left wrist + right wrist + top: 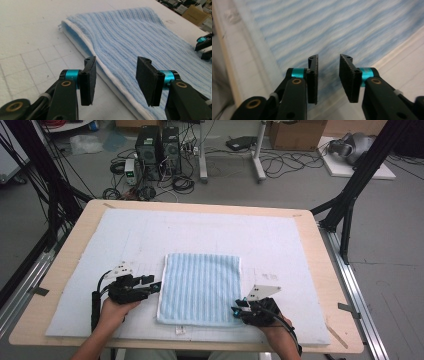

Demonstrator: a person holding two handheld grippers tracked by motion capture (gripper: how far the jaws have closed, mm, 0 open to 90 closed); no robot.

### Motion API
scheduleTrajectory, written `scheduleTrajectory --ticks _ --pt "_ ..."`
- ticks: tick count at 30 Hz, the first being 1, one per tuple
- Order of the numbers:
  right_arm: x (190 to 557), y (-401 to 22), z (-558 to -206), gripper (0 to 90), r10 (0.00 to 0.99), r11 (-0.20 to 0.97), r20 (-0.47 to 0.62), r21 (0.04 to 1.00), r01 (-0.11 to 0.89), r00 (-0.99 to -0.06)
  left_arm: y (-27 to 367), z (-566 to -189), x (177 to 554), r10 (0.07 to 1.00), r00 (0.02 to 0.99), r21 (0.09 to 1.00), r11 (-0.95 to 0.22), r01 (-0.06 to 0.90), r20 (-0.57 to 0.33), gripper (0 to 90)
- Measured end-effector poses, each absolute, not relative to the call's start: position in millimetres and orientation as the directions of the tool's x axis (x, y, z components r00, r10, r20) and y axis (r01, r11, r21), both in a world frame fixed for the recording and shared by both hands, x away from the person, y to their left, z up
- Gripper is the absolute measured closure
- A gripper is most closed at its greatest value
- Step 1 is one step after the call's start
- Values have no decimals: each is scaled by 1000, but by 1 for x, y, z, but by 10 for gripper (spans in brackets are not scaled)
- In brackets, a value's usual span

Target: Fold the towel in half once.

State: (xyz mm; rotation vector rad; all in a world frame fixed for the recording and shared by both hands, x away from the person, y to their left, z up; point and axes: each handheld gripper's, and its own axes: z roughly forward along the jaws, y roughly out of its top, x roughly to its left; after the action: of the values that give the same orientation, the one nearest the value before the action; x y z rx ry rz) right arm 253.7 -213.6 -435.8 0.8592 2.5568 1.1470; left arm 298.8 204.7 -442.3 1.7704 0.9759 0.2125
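Left gripper (156, 286) at towel's (200, 287) left edge, jaws apart, straddling the white hem, pads clear of it. Blue striped towel folded flat on white mat (280, 250), nearer worktop's (320, 250) front edge, about centre. Right gripper (235, 310) at towel's front right corner, jaws narrow, not pinching.
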Motion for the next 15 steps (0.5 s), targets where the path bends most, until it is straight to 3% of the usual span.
scheduleTrajectory --ticks 5,7,9,12,15 --pt "276 -219 -425 581 681 418 27 805 420 -731 203 -431 321 705 636 860 -71 505 -315 499" --pt "292 -221 -422 589 731 367 24 828 424 -681 202 -428 333 710 626 860 -57 506 -321 501" --pt "309 -220 -421 648 769 342 19 832 437 -639 199 -427 345 711 628 862 -61 504 -316 532" --pt "335 -215 -422 788 797 318 27 830 457 -603 191 -429 363 708 639 859 -89 505 -302 685" --pt "356 -207 -427 806 816 311 32 817 486 -577 182 -435 378 724 630 848 -118 516 -282 750"
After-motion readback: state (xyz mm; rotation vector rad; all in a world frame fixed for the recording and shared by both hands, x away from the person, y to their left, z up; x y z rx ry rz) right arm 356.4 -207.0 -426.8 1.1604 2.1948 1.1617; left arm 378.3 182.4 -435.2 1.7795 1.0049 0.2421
